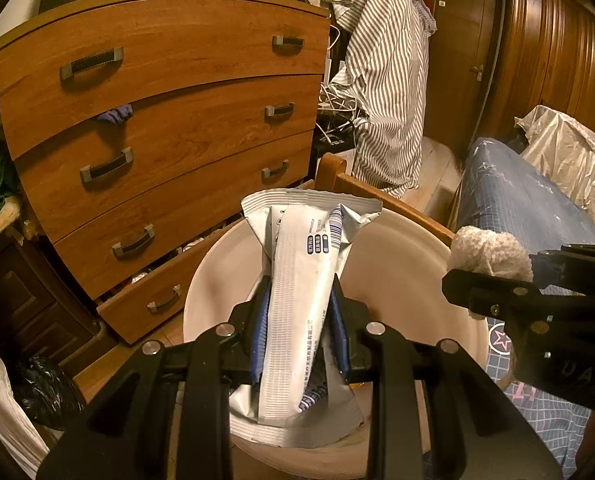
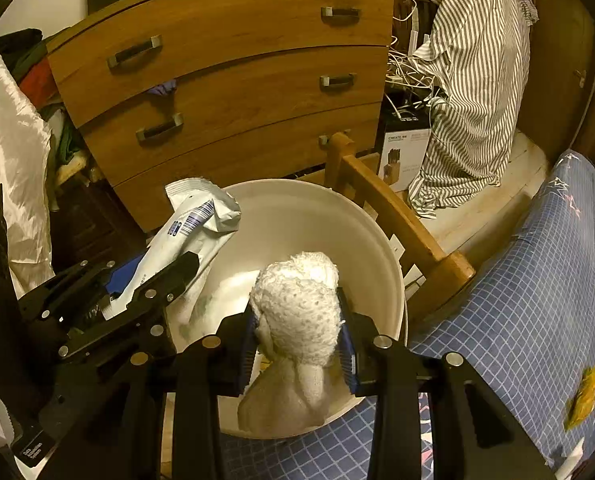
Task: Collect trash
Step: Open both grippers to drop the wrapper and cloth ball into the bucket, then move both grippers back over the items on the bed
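L claw (image 1: 299,312) clamps wrapper (image 1: 301,300), R claw (image 2: 297,328) clamps tissue wad (image 2: 297,300), over bin (image 2: 337,216).

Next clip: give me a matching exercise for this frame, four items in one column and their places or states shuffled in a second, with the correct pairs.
Items:
1. silver wrapper
2. crumpled paper towel
3. white bucket
4. yellow wrapper

Places or states:
A. lying on the blue checked bedcover
B. clamped in the right hand-held gripper
C. clamped in the left hand-held gripper
D. under both grippers, beside the dresser

Pairs: 1-C, 2-B, 3-D, 4-A
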`<state>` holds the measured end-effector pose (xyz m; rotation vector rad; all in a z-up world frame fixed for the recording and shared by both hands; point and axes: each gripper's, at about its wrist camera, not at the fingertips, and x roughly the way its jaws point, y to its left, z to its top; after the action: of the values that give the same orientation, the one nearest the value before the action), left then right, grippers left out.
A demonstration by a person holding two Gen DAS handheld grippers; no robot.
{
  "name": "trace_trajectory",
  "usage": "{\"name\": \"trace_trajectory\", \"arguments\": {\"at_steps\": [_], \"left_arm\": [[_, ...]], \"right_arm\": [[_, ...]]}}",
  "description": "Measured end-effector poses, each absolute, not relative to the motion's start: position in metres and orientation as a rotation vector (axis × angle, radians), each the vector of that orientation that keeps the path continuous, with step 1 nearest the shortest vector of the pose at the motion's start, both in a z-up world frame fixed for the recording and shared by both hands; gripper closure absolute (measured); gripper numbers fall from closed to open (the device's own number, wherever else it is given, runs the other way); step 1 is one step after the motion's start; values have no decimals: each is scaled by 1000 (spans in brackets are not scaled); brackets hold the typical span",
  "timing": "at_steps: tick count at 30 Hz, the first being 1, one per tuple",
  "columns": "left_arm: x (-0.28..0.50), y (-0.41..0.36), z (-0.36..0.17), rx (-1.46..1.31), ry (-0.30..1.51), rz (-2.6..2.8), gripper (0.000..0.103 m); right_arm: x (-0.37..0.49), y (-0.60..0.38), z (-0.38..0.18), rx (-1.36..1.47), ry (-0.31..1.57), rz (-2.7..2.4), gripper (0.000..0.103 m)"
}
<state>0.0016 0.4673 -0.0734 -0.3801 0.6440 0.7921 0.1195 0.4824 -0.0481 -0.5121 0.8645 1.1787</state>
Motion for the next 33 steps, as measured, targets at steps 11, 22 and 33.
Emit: {"name": "trace_trajectory", "arguments": {"at_steps": [11, 22, 33], "left_arm": [[1, 469, -77, -385, 647, 794, 77], [1, 474, -78, -391, 652, 798, 76], [-6, 477, -79, -398, 658, 827, 48]], "right_arm": [[120, 483, -48, -513, 865, 1179, 67], [119, 484, -46, -512, 860, 1176, 67], [130, 468, -26, -431, 838, 1175, 47]]}}
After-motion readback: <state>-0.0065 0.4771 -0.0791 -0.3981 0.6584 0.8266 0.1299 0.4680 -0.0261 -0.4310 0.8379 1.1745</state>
